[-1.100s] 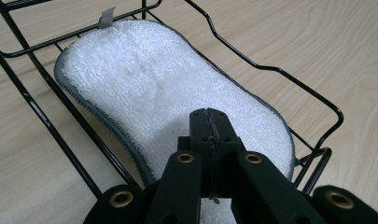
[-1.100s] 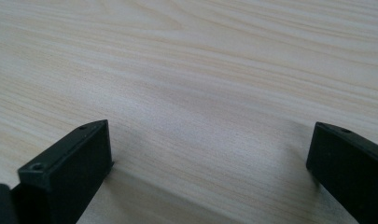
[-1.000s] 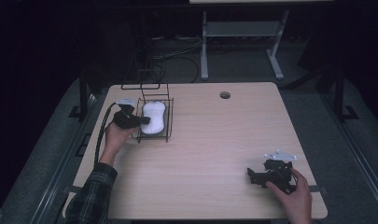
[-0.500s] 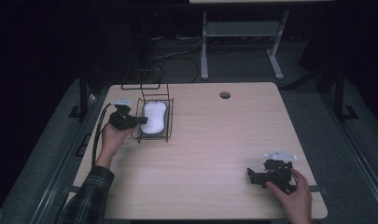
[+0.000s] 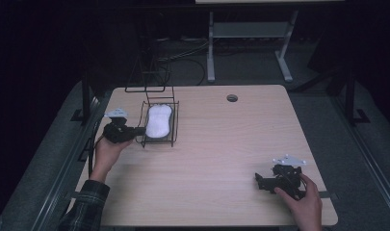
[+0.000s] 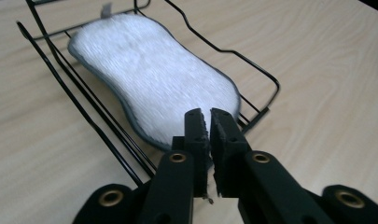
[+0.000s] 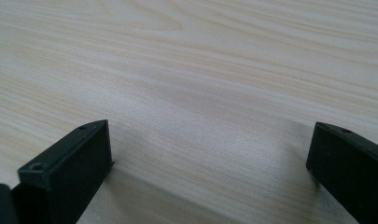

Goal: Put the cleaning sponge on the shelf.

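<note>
A white, peanut-shaped sponge (image 5: 158, 120) (image 6: 149, 79) with a grey edge lies in a black wire basket (image 5: 175, 122) (image 6: 252, 60) at the far left of the table. My left gripper (image 5: 140, 130) (image 6: 206, 116) is at the basket's left rim. Its jaws are shut with only a thin slit between them, and their tips hang over the sponge's near end with nothing seen in them. My right gripper (image 5: 257, 180) (image 7: 210, 144) rests on the table near the front right corner. It is open, with bare wood between its fingers.
The light wood table (image 5: 231, 144) has a round cable hole (image 5: 232, 98) near its far edge. A black wire frame (image 5: 144, 89) stands just behind the basket. A white stand (image 5: 245, 43) and cables are on the floor beyond.
My left gripper has drawn back to the left and slightly toward the person, away from the basket's middle. The basket, sponge and right gripper stay put.
</note>
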Motion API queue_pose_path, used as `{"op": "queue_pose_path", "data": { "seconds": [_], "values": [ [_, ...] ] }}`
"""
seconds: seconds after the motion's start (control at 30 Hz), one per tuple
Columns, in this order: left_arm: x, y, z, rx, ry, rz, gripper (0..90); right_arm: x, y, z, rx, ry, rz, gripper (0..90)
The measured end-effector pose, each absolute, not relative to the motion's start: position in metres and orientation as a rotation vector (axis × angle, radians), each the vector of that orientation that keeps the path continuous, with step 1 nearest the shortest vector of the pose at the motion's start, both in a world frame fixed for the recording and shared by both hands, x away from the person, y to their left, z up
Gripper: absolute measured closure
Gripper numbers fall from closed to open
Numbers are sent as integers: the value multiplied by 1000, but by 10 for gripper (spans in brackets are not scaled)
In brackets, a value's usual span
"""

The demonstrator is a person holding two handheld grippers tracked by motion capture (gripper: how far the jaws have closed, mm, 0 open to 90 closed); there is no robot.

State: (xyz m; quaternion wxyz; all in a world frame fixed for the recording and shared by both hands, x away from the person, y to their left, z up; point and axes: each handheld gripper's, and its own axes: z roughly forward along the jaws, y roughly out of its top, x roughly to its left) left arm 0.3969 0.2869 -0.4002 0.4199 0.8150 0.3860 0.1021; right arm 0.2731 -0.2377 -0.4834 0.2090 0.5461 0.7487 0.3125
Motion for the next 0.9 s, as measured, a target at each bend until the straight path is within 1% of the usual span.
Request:
{"op": "queue_pose_path", "data": {
  "seconds": [0.17, 0.2, 0.27, 0.43, 0.47, 0.5, 0.53, 0.6, 0.7, 0.9],
  "values": [
    [380, 284, -399, 2064, 949, 254, 668, 273, -238, -483, 1518, 2083, 869, 0],
    [380, 284, -399, 2064, 949, 254, 619, 273, -238, -483, 1518, 2083, 869, 0],
    [374, 282, -399, 2072, 942, 269, 553, 273, -238, -483, 1519, 2083, 869, 0],
    [353, 277, -405, 2088, 933, 295, 350, 273, -238, -483, 1518, 2083, 869, 0],
    [351, 276, -406, 2103, 942, 303, 293, 273, -238, -483, 1519, 2083, 869, 0],
    [351, 276, -406, 2103, 942, 303, 264, 273, -238, -483, 1519, 2083, 869, 0],
    [348, 275, -406, 2108, 939, 316, 264, 273, -238, -483, 1519, 2083, 869, 0],
    [338, 272, -408, 2109, 942, 344, 196, 273, -238, -483, 1519, 2083, 869, 0],
    [331, 272, -411, 2123, 939, 354, 144, 273, -238, -483, 1519, 2083, 869, 0],
    [314, 270, -426, 2167, 913, 342, 130, 273, -238, -483, 1519, 2082, 870, 0]
  ]
}}
